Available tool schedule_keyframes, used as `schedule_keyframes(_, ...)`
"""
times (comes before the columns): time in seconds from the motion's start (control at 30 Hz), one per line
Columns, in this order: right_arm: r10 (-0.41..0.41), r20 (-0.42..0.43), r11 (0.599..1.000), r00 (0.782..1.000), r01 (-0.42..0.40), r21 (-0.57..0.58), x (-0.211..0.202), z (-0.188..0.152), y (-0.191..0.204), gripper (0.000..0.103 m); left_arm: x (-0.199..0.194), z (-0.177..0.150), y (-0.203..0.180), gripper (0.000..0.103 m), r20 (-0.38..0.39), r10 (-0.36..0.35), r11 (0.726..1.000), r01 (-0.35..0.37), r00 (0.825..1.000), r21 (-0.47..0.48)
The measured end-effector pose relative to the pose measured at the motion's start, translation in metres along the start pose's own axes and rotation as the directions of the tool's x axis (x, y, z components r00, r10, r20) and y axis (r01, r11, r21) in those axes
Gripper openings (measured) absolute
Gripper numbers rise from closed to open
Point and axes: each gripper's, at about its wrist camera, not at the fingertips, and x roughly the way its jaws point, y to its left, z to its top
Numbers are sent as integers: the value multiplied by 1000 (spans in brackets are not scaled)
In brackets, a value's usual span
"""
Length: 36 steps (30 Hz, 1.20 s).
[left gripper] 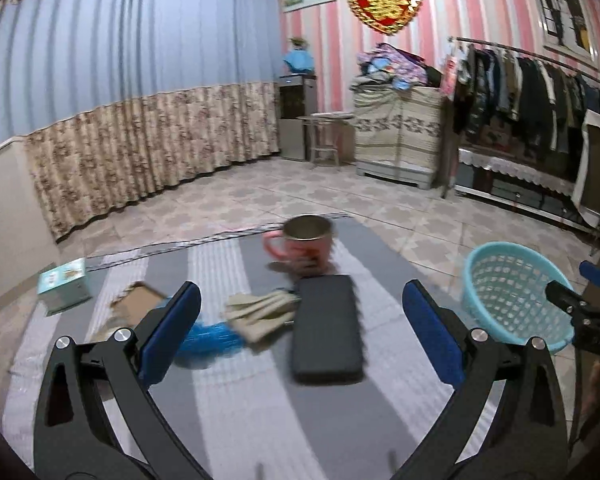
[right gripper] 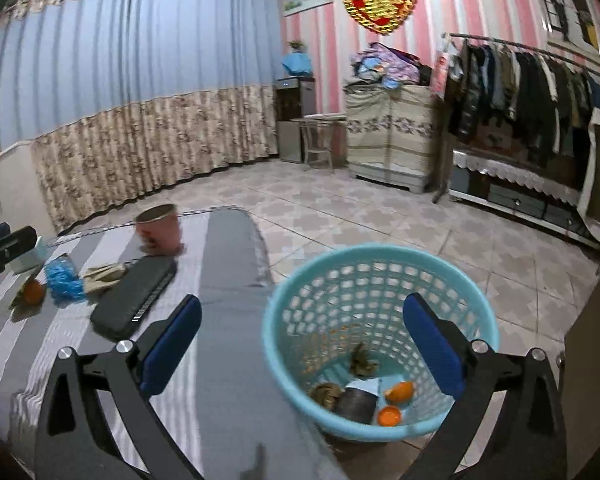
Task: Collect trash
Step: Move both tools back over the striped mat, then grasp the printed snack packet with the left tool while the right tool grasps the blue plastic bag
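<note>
Right gripper spread wide and empty above the basket, which holds peel and scraps. Left gripper likewise empty. Judged between pickups: next, close on the blue wrapper farther left.

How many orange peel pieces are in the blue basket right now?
2 that show. One orange peel piece lies at the basket's bottom toward the right, the other just below it near the front wall. More could be hidden under the other trash.
</note>
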Motion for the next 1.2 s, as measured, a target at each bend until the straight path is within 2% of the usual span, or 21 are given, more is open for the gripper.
schedule_keyframes(0.33, 106, -42, 993, 993, -108, -47, 6, -4, 64, 99, -24, -21, 95, 98, -10, 145, 988, -146, 989, -51)
schedule_keyframes(0.43, 141, -69, 987, 988, -145, -68, 14, -3, 90, 99, -22, -31, 126, 98, -40, 179, 980, -182, 983, -86)
schedule_keyframes(0.6, 144, -100, 977, 985, -158, -144, 29, -8, 132, 99, -17, -55, 179, 98, -98, 241, 960, -252, 966, -122)
schedule_keyframes(0.77, 167, -166, 967, 972, -194, -163, 52, -14, 166, 99, -1, -71, 220, 98, -165, 259, 947, -284, 952, -150)
schedule_keyframes(0.87, 192, -197, 962, 961, -224, -154, 65, -17, 181, 99, 11, -74, 227, 98, -186, 256, 947, -285, 948, -150)
schedule_keyframes(0.97, 188, -202, 958, 961, -225, -177, 73, -18, 196, 99, 27, -72, 226, 98, -205, 211, 957, -244, 956, -154)
schedule_keyframes(1.07, 187, -212, 955, 959, -228, -190, 82, -16, 206, 99, 48, -72, 214, 98, -237, 174, 971, -206, 956, -119)
schedule_keyframes(1.2, 177, -220, 953, 959, -223, -206, 91, -14, 214, 99, 67, -70, 196, 97, -243, 142, 984, -164, 960, -73)
